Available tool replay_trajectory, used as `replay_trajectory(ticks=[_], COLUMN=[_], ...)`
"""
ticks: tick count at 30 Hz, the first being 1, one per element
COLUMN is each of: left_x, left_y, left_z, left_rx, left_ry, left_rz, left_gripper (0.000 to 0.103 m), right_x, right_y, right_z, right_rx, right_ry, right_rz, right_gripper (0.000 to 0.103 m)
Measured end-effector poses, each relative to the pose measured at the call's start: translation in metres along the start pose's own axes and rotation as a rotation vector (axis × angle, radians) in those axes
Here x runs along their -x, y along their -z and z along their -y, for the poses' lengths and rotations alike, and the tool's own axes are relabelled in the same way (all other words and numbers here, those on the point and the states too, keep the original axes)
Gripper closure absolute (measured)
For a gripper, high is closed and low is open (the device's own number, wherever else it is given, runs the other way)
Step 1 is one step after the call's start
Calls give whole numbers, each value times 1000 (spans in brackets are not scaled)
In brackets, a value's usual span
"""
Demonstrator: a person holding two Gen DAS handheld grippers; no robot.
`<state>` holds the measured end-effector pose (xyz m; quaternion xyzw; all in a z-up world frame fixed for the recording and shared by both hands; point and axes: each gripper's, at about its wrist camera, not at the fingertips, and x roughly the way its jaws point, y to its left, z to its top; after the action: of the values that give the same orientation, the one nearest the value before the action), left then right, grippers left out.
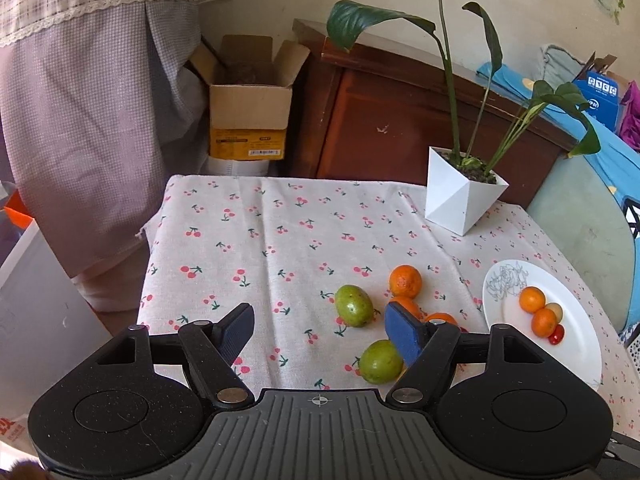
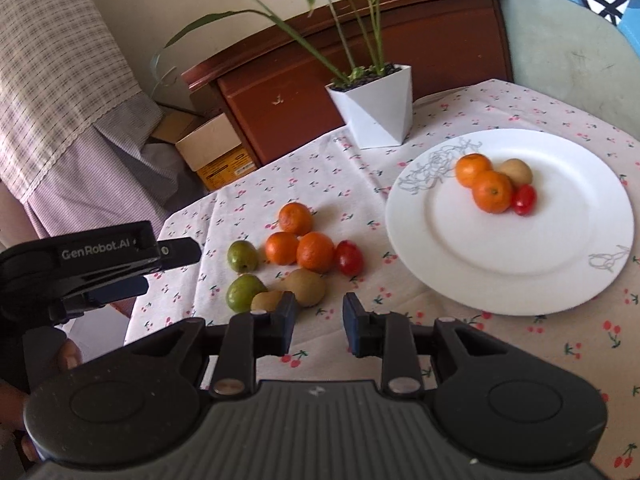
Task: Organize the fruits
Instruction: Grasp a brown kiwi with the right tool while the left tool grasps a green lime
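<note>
- Loose fruits (image 2: 298,254) cluster on the cherry-print tablecloth (image 2: 440,332), beside the white plate (image 2: 460,264) holding four more.
- White plant pot (image 2: 376,112) stands behind.
- Left gripper (image 1: 320,330): jaws apart, empty.
- Right gripper (image 2: 320,322): jaws narrowly apart, empty.

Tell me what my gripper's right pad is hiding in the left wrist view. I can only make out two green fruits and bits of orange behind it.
Observer: Three oranges are clustered on the cloth, with a red cherry tomato right beside the rightmost one.
Operator: Anything nearer to me than those?
Observer: Two brown fruits, a larger and a smaller one, lie next to the nearer green fruit.
Operator: Where is the right gripper?
Observer: The right gripper is empty, its jaws narrowly apart, just short of the larger brown fruit.
</note>
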<state>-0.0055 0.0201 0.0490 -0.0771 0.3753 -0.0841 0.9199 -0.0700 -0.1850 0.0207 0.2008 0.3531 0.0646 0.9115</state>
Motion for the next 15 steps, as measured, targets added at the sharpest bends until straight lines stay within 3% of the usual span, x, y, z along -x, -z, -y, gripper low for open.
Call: replay_trajectory(ticks=[6, 15], left_x=[-5, -9], left_y=[2, 7], left_z=[-8, -14], left_rx=[26, 28], left_ry=[-16, -19], left_rz=[-24, -49], left_gripper=[31, 31], right_x=[-14, -34], right_y=[4, 8], right_z=[-19, -28], right_rx=[56, 77], right_ry=[-34, -12], right_rz=[-22, -38], right_gripper=[70, 70])
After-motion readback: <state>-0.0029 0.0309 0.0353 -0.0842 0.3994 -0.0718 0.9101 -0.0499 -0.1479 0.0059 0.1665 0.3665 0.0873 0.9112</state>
